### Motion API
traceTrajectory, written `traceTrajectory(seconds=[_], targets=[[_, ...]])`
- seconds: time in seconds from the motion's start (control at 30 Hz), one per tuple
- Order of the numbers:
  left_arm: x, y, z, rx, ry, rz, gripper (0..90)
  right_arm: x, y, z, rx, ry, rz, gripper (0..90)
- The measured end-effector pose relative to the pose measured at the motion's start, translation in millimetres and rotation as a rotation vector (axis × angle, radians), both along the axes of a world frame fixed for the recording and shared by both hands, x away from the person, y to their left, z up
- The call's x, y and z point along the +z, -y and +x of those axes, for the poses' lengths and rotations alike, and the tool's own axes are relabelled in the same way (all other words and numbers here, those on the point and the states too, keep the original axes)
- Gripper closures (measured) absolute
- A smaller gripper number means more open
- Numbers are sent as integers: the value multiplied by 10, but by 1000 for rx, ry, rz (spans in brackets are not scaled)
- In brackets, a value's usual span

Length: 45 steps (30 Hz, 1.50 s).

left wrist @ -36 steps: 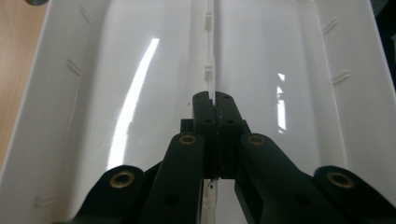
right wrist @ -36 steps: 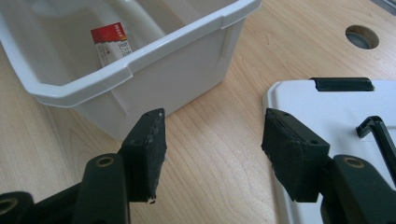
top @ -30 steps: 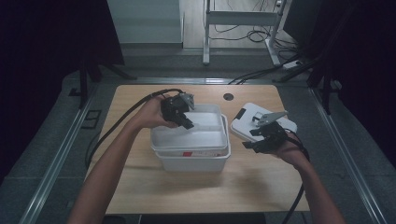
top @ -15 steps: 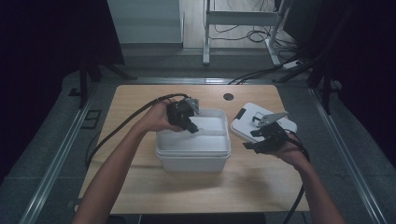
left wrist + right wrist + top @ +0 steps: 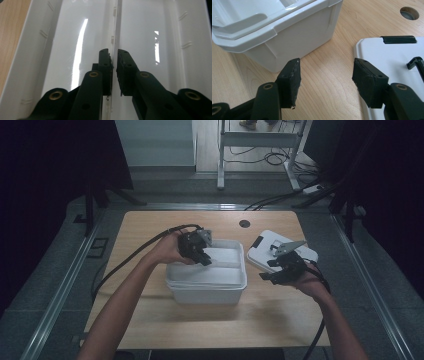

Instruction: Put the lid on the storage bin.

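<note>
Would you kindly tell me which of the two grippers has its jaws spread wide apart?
The right gripper, hovering over bare table between the white bin and the lid. The left gripper shows a narrow slit around the tray's divider.

No legible text or labels.

Pretty dim room overall. The counter [image 5: 150, 227] is light wood with a round cable hole [image 5: 244, 223] near the far edge, sitting on a grey floor [image 5: 60, 270] with metal rails [image 5: 55, 302] running along both sides. Dark curtains [image 5: 45, 165] hang left and right. At the back there's a white panel [image 5: 155, 142], a metal frame stand [image 5: 260, 140] and loose cables [image 5: 270, 157] on paler flooring.
</note>
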State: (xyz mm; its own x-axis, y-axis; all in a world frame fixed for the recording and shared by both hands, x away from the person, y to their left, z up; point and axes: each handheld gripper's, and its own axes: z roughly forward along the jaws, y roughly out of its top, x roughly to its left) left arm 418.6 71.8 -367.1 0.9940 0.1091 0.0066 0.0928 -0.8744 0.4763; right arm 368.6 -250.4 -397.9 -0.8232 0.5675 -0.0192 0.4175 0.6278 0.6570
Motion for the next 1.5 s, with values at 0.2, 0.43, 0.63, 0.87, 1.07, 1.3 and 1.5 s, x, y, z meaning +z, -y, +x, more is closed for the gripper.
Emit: traceTrajectory(seconds=[0.2, 0.43, 0.63, 0.87, 1.07, 1.3, 1.5], targets=[[3, -22, -9, 0, 9, -10, 800, -1, 9, 1, -1, -1, 1, 391], [-6, -17, 20, 6, -17, -6, 872, 2, 11, 0, 0, 0, 1, 392], [-4, 2, 28, 4, -26, 9, 873, 9, 20, 7, -6, 2, 1, 392], [9, 47, 30, -5, -37, 41, 888, 16, 25, 2, -8, 4, 4, 393], [31, 43, 31, -17, -40, 36, 896, 25, 33, -2, -9, 9, 6, 394], [127, -22, 35, -32, -13, -22, 897, 28, 38, -5, -14, 7, 6, 395], [166, -45, 30, -26, 9, -59, 898, 25, 24, -3, -7, 9, 3, 395]])
